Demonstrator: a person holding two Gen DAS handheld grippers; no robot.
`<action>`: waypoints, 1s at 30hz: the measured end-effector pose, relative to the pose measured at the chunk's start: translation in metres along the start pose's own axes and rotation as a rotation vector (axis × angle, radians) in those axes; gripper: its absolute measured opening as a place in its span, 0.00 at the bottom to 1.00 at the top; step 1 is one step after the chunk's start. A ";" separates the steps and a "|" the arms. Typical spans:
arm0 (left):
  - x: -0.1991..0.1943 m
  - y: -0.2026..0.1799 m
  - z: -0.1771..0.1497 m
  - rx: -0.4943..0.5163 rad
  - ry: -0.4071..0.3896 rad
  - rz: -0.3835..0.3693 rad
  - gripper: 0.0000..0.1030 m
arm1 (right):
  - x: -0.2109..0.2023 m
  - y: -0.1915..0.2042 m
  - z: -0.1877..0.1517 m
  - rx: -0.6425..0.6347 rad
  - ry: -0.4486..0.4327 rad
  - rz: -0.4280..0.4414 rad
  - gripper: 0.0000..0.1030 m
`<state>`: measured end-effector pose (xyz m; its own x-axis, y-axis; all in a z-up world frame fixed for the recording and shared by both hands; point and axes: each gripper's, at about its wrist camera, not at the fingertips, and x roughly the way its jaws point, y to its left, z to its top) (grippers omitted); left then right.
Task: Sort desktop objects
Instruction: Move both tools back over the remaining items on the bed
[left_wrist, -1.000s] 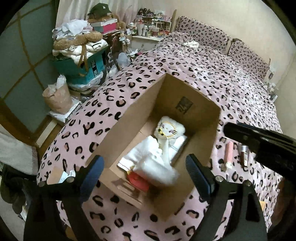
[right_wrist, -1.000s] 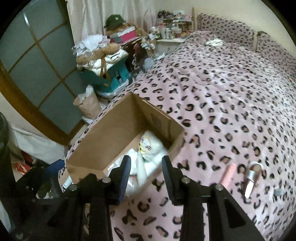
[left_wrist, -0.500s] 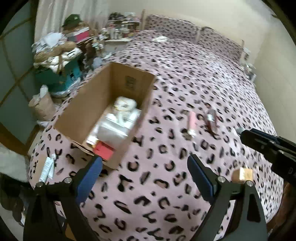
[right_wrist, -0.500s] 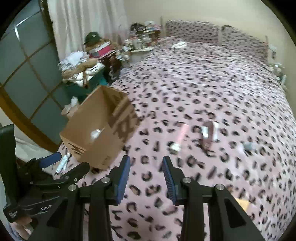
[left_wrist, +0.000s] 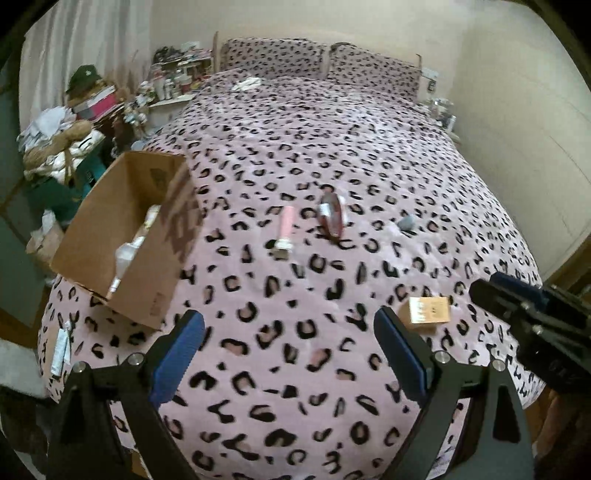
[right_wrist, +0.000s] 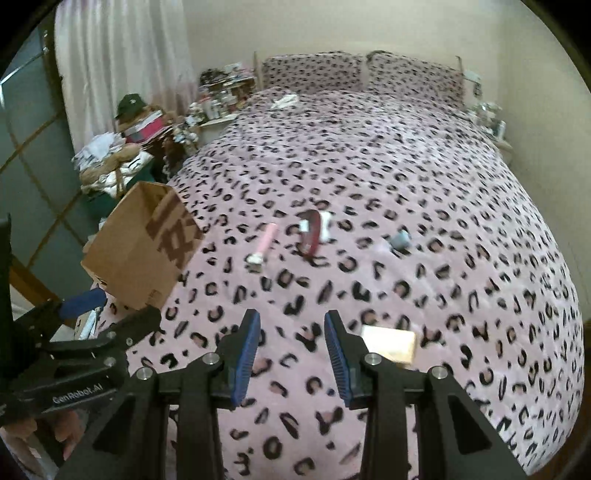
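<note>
Both grippers have been swung away from the cardboard box (left_wrist: 122, 236) at the bed's (left_wrist: 332, 140) left edge toward the loose items: a pink tube (left_wrist: 285, 230), a red band (left_wrist: 331, 218), a small tan box (left_wrist: 428, 310). The left gripper's (left_wrist: 288, 354) jaws are spread wide and empty, the right gripper's (right_wrist: 291, 350) narrowly parted, empty. Clutter is piled beside the bed.

pretty cramped bedroom tbh. big bed (left_wrist: 332, 155) with a pink leopard-print cover fills most of it, two matching pillows (left_wrist: 321, 61) against a plain cream wall (left_wrist: 517, 110). pale curtain (right_wrist: 122, 55) on the left, messy shelf (right_wrist: 225, 96) beside the headboard, dim indoor light.
</note>
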<state>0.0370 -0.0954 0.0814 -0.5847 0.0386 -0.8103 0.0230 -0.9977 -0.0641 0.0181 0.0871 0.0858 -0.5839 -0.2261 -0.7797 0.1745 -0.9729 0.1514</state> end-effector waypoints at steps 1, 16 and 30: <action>0.000 -0.005 -0.001 0.008 -0.001 -0.004 0.92 | -0.001 -0.007 -0.005 0.010 0.003 -0.006 0.36; 0.040 -0.057 -0.032 0.030 0.022 -0.071 0.92 | 0.010 -0.083 -0.066 0.155 0.013 -0.098 0.36; 0.120 -0.059 -0.063 0.004 0.131 -0.034 0.92 | 0.071 -0.155 -0.126 0.318 0.083 -0.158 0.36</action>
<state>0.0166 -0.0279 -0.0490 -0.4737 0.0787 -0.8771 0.0019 -0.9959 -0.0904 0.0495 0.2280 -0.0700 -0.5150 -0.0799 -0.8534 -0.1754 -0.9647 0.1962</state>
